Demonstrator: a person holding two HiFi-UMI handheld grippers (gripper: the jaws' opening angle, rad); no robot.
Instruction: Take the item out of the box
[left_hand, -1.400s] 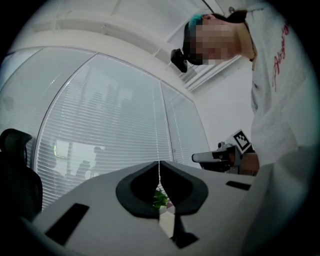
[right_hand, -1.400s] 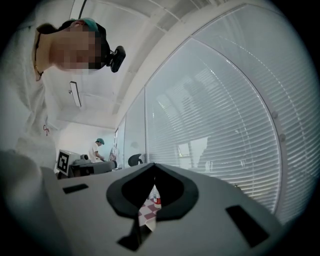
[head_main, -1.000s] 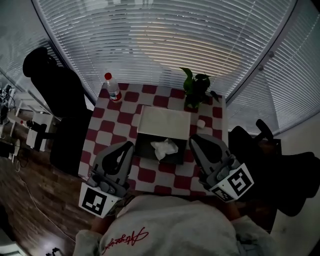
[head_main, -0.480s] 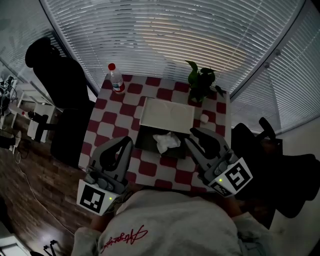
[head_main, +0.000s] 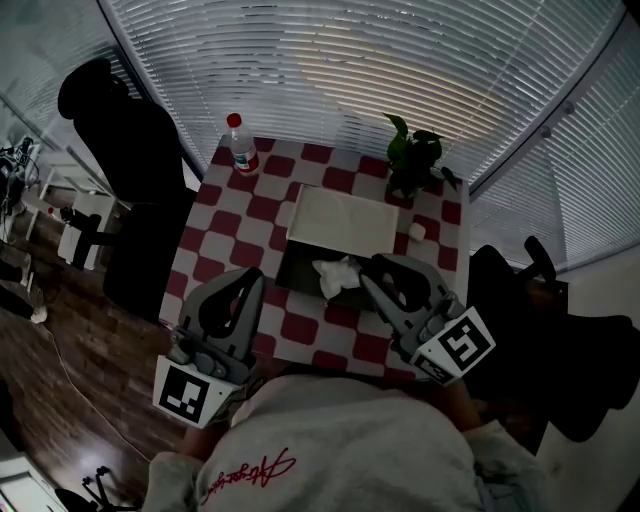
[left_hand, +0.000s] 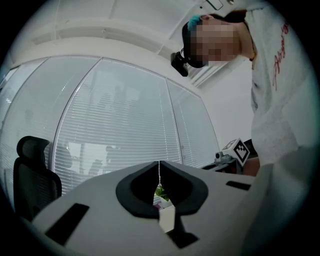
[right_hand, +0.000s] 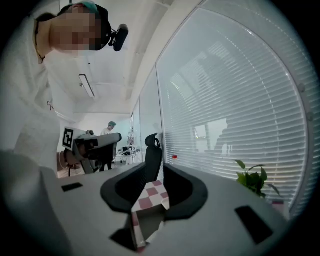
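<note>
The dark box stands open in the middle of the checkered table, its white lid folded back. A crumpled white item lies inside. My right gripper hovers at the box's near right corner, just right of the item. Its jaws have just been opening and nothing is between them. In the right gripper view only the checkered cloth shows through the right gripper. My left gripper hangs at the box's near left side, shut and empty, its tips meeting in the left gripper view.
A red-capped bottle stands at the table's far left corner, a potted plant at the far right. A small white object lies right of the lid. Black office chairs flank the table. Window blinds run behind it.
My right gripper has come down and leftward toward the box's near right corner, and its jaws have parted. The left gripper has hardly moved.
</note>
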